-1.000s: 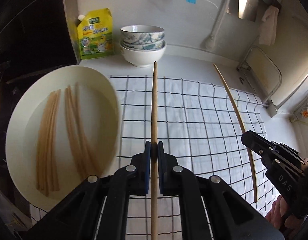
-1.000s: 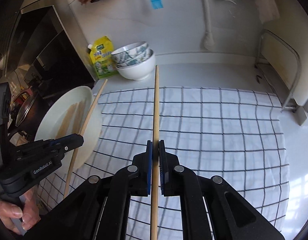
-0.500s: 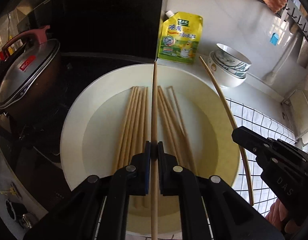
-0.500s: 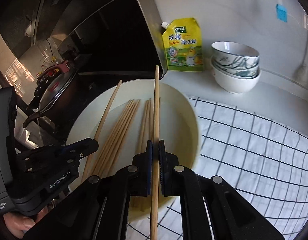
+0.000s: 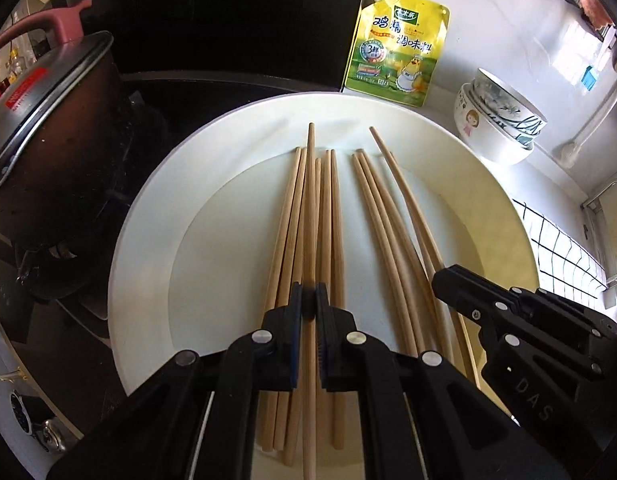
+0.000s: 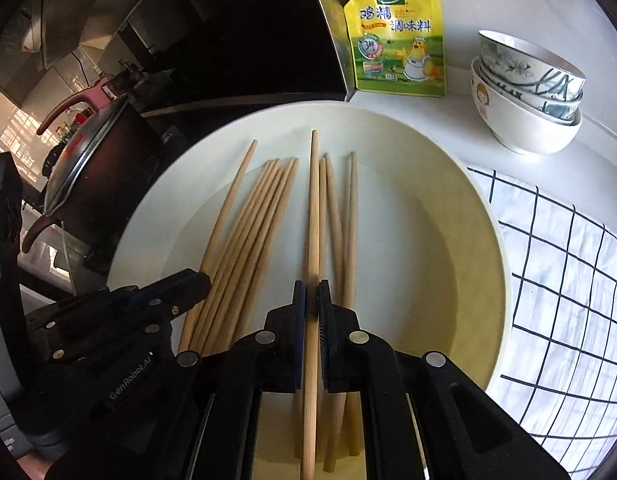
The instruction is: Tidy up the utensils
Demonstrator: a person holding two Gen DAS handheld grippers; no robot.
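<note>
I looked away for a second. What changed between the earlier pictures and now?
Both tools, left and right, swung from over the checked cloth to over the plate, each carrying its chopstick down toward the chopsticks lying there. Nothing was picked up or let go. Each tool is still shut on its chopstick; the pouch, bowls and pot have not moved.

The chopsticks (image 5: 328, 216) are pale tan wood, lying on a cream-white plate (image 5: 236, 168). The pouch (image 6: 398, 36) is bright yellow with a green band and a cartoon chick. The stacked bowls (image 6: 524, 92) are white with grey-blue floral patterns. The cloth (image 6: 560, 280) is white with a black grid. The pot (image 5: 48, 140) is dark brown with a pink handle
</note>
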